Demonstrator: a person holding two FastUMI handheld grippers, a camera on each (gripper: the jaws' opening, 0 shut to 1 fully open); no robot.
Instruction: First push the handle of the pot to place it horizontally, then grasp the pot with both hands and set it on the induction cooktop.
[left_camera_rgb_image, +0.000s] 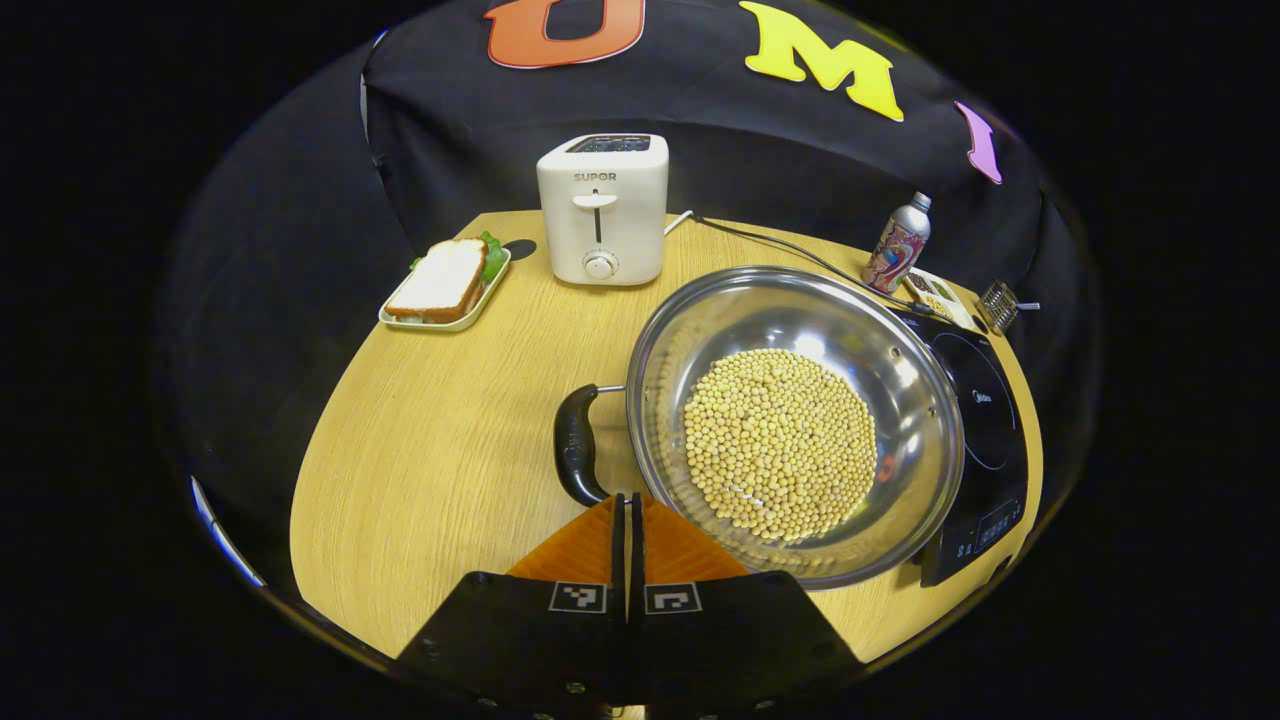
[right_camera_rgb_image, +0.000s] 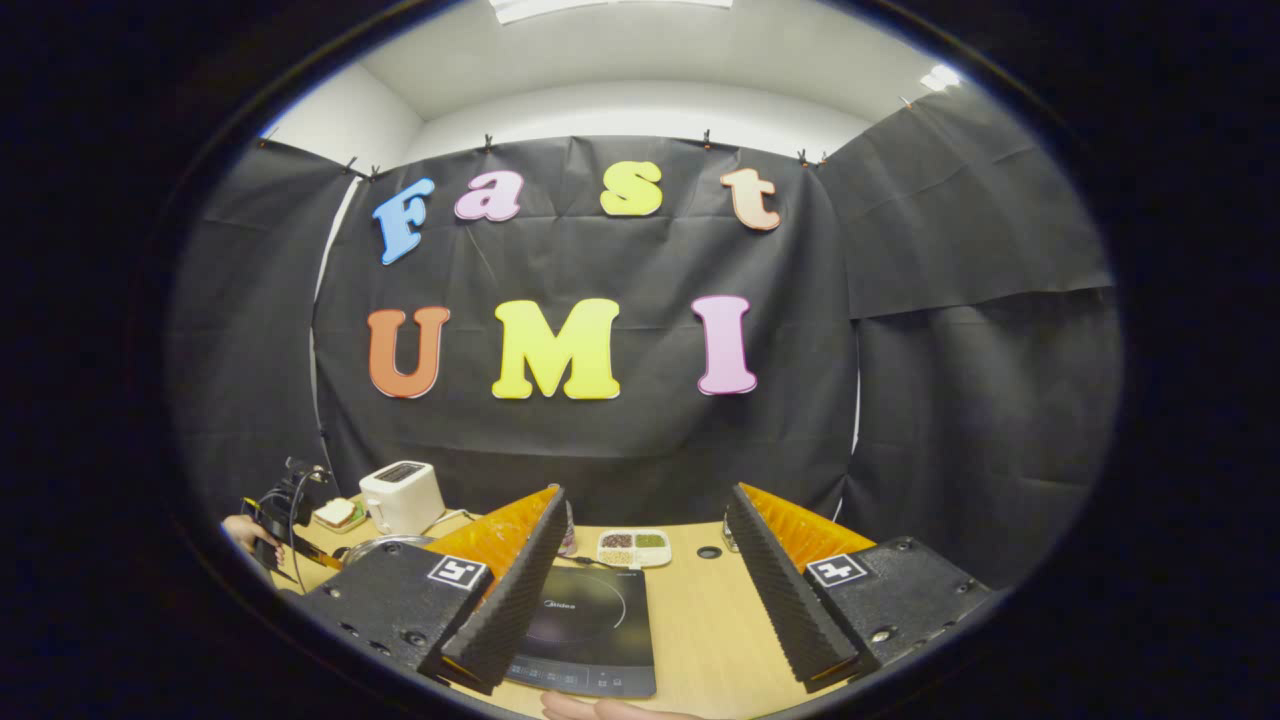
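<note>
The pot (left_camera_rgb_image: 795, 425) sits on the wooden table (left_camera_rgb_image: 440, 450), just beside the cooktop (left_camera_rgb_image: 985, 440), with its far edge maybe over it. It is not on the cooktop yet. The left gripper (left_camera_rgb_image: 628, 515) has its two fingers pressed together with nothing between them. Its tips are right by the handle (left_camera_rgb_image: 578, 445), so the push looks like it is just starting or going on. I cannot tell if the handle is turned the right way yet. The right gripper (right_camera_rgb_image: 640, 570) is wide open and holds nothing. It hangs over the cooktop (right_camera_rgb_image: 590, 625). Grabbing the pot with both and lifting it is still to do.

The pot is round, shiny metal, and wide like a bowl. It is full of little round yellow beans (left_camera_rgb_image: 780, 440). The handle is dark, smooth and curved. The cooktop is flat, black and glossy. The table has pale wood lines.
</note>
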